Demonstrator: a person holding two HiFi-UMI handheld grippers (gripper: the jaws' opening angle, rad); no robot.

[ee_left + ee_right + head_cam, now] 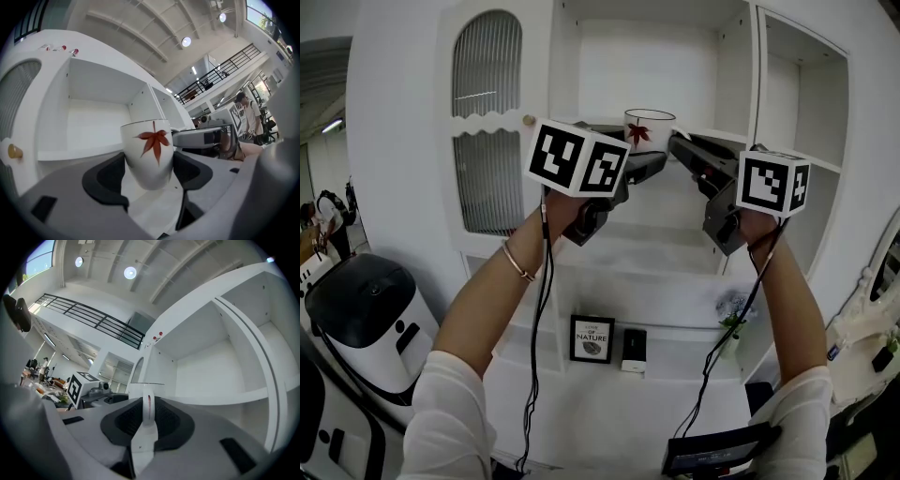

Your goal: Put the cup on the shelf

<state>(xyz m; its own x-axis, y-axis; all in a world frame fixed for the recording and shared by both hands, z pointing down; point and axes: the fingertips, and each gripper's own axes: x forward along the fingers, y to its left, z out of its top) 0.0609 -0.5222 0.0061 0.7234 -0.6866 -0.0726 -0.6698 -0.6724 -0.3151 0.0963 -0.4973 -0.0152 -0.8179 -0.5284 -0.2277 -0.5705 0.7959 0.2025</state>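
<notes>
The white cup (649,128), which has a red maple leaf on it, is up at the front edge of the upper shelf board (79,153) of the white cabinet, between the two grippers. The left gripper (654,164) is closed on the round body of the cup, with one dark pad on each side of it. The right gripper (682,148) is closed to a narrow gap on the thin handle (148,416), which stands upright between its pads. Whether the bottom of the cup already rests on the board, I cannot tell: the grippers hide it in the head view, and the left gripper view does not settle it.

I judge the step in hand to be setting the cup down. To do it well, both grippers should go forward together and keep level, so that the cup stays upright and the handle is not twisted against the body. The bottom is rounded, so it should sit fully on the board, well behind the front edge, before either grip is loosened. It seems safer to let go of the handle first, and then of the body.

As for writing, the cup shows only the leaf. On a lower shelf stands a small framed card (592,338) with the word "NATURE"; the line above it is too small to read. The black box (634,349) just beside it shows no readable label.
</notes>
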